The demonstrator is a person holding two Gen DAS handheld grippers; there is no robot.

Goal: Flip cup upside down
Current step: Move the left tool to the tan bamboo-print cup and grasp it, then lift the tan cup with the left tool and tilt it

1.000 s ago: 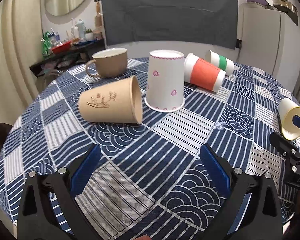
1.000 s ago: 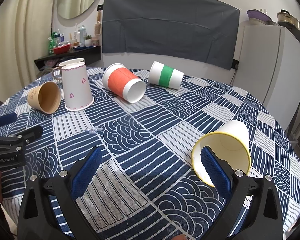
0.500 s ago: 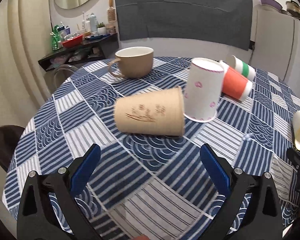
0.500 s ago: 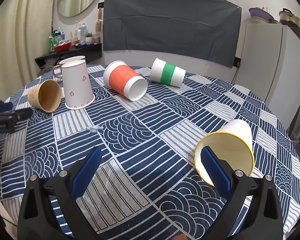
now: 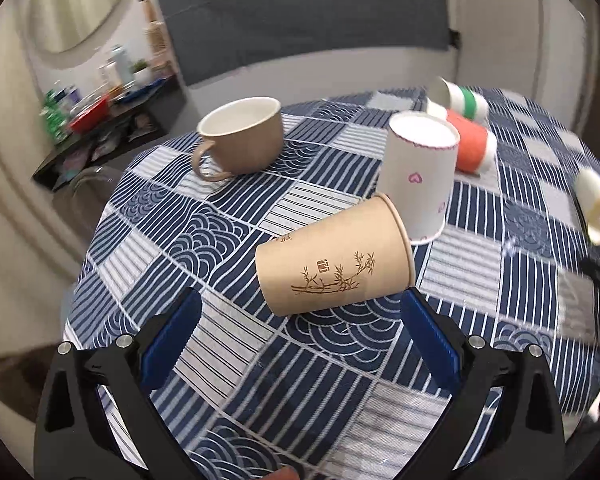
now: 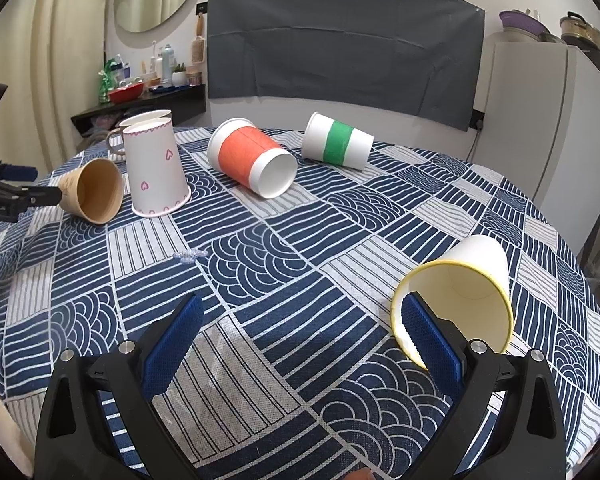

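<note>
A brown paper cup with a bamboo print (image 5: 334, 258) lies on its side on the blue patterned tablecloth (image 5: 228, 220), just ahead of my open, empty left gripper (image 5: 298, 326); it also shows in the right wrist view (image 6: 94, 190). A white cup with pink hearts (image 5: 420, 176) stands upside down right behind it. My right gripper (image 6: 300, 330) is open and empty; its right finger (image 6: 430, 340) is in front of the mouth of a yellow-rimmed white cup (image 6: 460, 300) lying on its side.
An orange-banded cup (image 6: 250, 158) and a green-banded cup (image 6: 338, 142) lie on their sides at the back of the table. A tan ceramic mug (image 5: 240, 136) stands upright at the back left. A small clear scrap (image 6: 190, 255) lies mid-table. The table edge is close on the left.
My left gripper has swung left and moved in on the brown cup, which now sits between and just beyond its fingertips. My right gripper has barely moved.
</note>
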